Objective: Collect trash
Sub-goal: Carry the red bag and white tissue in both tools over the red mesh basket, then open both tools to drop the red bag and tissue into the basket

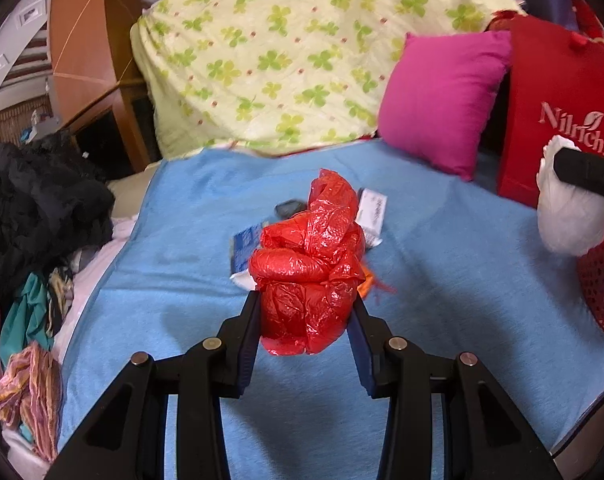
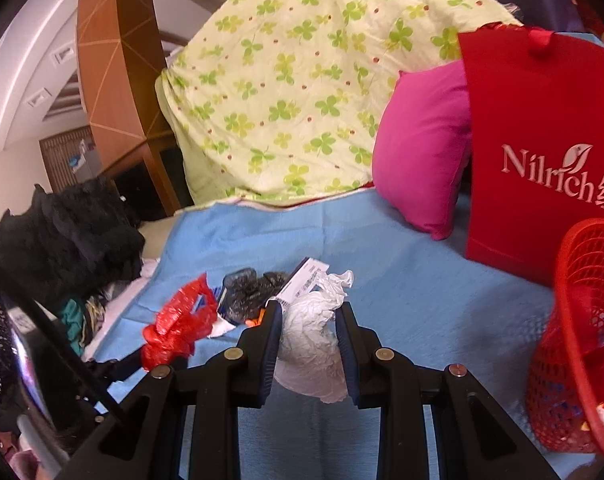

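Left hand-held gripper (image 1: 306,306) clamped on a crumpled red plastic bag (image 1: 311,264), raised above the blue bed sheet (image 1: 441,280). Right hand-held gripper (image 2: 309,320) pinches a wad of white plastic (image 2: 315,344), near the red mesh basket (image 2: 581,340). More wrappers (image 2: 254,288) lie on the sheet behind.

Crumpled trash lifted above a blue bed

A red plastic bag (image 1: 309,280) and a white paper wad (image 2: 313,344) hang clamped in jaws; a dark wrapper (image 2: 246,288) and small box (image 2: 303,278) lie below, beside a red mesh basket (image 2: 581,320).
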Action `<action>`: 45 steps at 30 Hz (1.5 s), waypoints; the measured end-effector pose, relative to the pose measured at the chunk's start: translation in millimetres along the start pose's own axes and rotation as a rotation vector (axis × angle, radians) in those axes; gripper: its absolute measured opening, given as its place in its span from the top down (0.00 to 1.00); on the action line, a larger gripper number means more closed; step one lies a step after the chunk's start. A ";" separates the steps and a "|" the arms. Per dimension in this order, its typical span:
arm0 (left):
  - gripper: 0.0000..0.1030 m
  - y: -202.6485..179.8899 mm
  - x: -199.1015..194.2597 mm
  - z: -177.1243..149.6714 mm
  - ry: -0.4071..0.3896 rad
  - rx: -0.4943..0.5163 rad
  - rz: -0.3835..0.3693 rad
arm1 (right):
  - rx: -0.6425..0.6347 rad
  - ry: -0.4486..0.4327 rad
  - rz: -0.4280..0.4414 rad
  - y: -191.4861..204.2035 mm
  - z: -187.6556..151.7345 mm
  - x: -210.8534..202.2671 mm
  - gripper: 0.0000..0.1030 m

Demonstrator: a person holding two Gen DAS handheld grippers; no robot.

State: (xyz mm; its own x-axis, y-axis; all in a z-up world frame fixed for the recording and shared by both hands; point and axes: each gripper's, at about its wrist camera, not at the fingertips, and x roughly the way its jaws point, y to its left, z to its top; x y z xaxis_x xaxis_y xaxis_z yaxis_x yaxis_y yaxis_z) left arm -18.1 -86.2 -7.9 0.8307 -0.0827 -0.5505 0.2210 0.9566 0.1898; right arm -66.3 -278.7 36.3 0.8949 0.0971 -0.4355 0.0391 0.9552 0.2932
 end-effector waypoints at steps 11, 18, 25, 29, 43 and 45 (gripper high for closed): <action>0.58 -26.5 -28.7 0.9 -0.129 0.042 -0.147 | 0.054 -0.101 0.035 -39.5 17.0 -42.4 0.71; 0.58 -47.7 -52.3 -7.3 -0.123 0.029 -0.191 | 0.112 -0.162 0.035 -72.8 22.5 -69.8 0.71; 0.58 -80.9 -88.6 11.7 -0.147 0.047 -0.242 | 0.150 -0.225 0.004 -101.8 27.4 -94.4 0.71; 0.58 -103.1 -110.7 28.8 -0.178 0.067 -0.313 | 0.178 -0.269 -0.010 -117.5 30.1 -109.5 0.71; 0.58 -186.6 -142.2 54.6 -0.164 0.137 -0.507 | 0.316 -0.346 -0.106 -198.8 23.6 -157.8 0.71; 0.58 -198.5 -142.5 56.2 -0.156 0.150 -0.529 | 0.333 -0.352 -0.119 -208.5 21.6 -163.2 0.71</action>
State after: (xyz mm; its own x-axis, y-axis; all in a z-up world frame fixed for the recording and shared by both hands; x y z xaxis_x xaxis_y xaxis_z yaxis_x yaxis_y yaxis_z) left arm -151.7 -279.9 78.5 0.6501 -0.5909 -0.4777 0.6880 0.7246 0.0399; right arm -211.0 -499.7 64.6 0.9693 -0.1620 -0.1852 0.2382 0.8072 0.5401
